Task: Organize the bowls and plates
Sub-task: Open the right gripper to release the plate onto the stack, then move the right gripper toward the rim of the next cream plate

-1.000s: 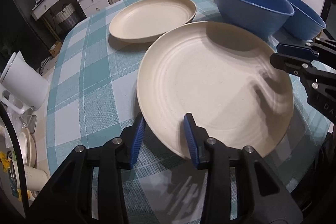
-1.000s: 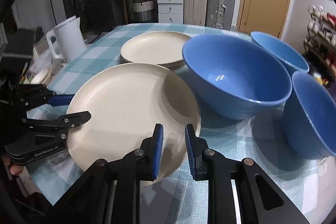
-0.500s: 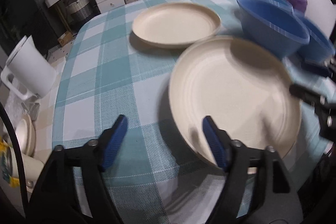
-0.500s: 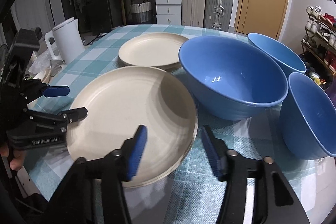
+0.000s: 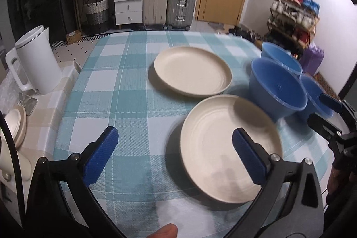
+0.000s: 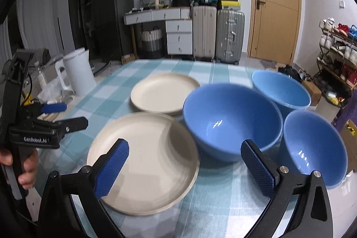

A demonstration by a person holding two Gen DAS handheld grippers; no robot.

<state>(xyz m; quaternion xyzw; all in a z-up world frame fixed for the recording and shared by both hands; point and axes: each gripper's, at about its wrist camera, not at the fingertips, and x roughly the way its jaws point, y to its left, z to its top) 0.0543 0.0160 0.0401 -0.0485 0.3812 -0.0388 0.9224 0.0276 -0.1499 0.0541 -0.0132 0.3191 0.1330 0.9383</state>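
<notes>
Left gripper (image 5: 176,157): jaws have just been opening, now spread wide, nothing clamped. Blue pads sit above the checked tablecloth (image 5: 116,90); the right-side pad overlaps the near plate (image 5: 225,144) in view, but contact can't be confirmed and the plate looks flat on the cloth.

Right gripper (image 6: 184,166): same story, jaws have just been opening, now wide apart, empty. Its left pad is over the near plate's rim area, its right pad in front of the big blue bowl (image 6: 232,119); whether either touches, can't tell.

Layout, right wrist view:
- near plate, cream, at near left of the table, lying flat
- far plate (image 6: 165,93), cream, just beyond it, edges nearly meeting; looks like a second rim under it, not sure
- big blue bowl right of both plates, just beside them, upright
- far bowl (image 6: 283,90) behind it to the right, upright
- near-right bowl (image 6: 312,146) at the table's right edge, close beside the big one

White kettle (image 6: 78,73) stands off the left side, well apart from the plates. A person's hand (image 6: 24,162) grips the left gripper's handle at the left edge. Fingertip (image 5: 165,232) shows at the bottom of the left wrist view. Slight motion blur in both views.
</notes>
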